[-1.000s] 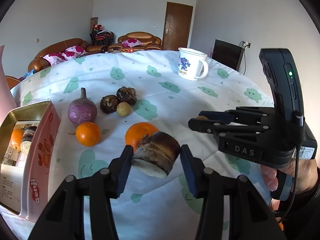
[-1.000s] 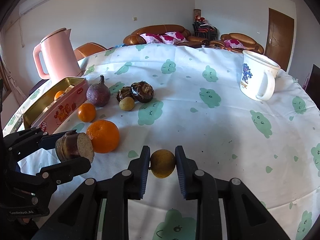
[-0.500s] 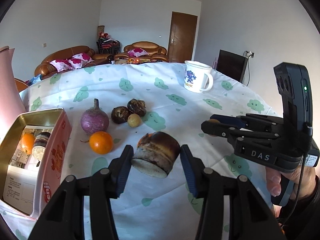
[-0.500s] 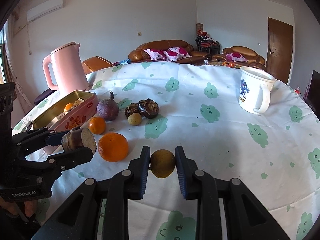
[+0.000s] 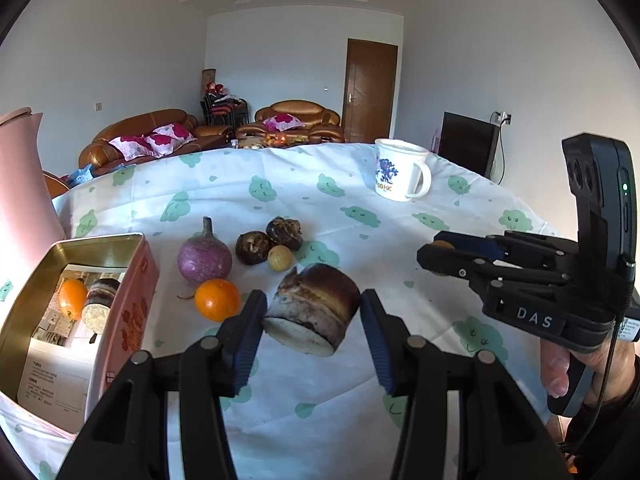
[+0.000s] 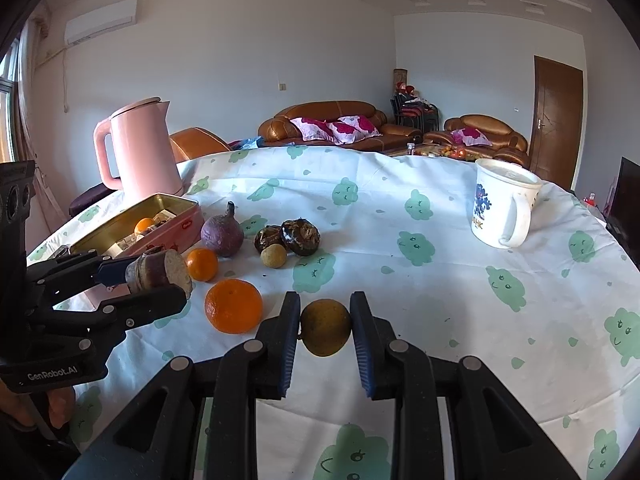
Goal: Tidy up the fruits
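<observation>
On the counter (image 6: 440,292): fruits in a loose group on a cloth with green prints, at the left of both views.
Tin (image 5: 24,300): open, pink-sided, gold inside; left edge of the counter.
Tin contents: one orange (image 5: 72,298), a dark cut chunk (image 5: 98,306) with its pale face up, printed card underneath; the rest is hard to make out from this angle.
Mug (image 6: 502,210): white, upright, handle to the right, well apart from the fruits; its inside is not visible.
Kettle (image 6: 140,150): pink, upright behind the tin; cut off at the left wrist view's edge.
Left tongs (image 5: 312,316): clamped on a brown stub (image 5: 312,308), held above the counter.
Stub axis: long axis tilted, pale cut face toward the camera and down.
Right tongs (image 6: 325,326): clamped on a round yellow-brown fruit (image 6: 325,326), clear of the cloth.
Loose fruits: big orange (image 6: 233,306), small orange (image 6: 202,265), purple bulb (image 6: 222,234) stem up, two dark wrinkled fruits (image 6: 300,237), a small tan ball (image 6: 273,256) touching them.
Hidden: the big orange, behind the stub in the left wrist view.
Hands: a hand (image 5: 576,364) grips the right handle, partly cut off.
</observation>
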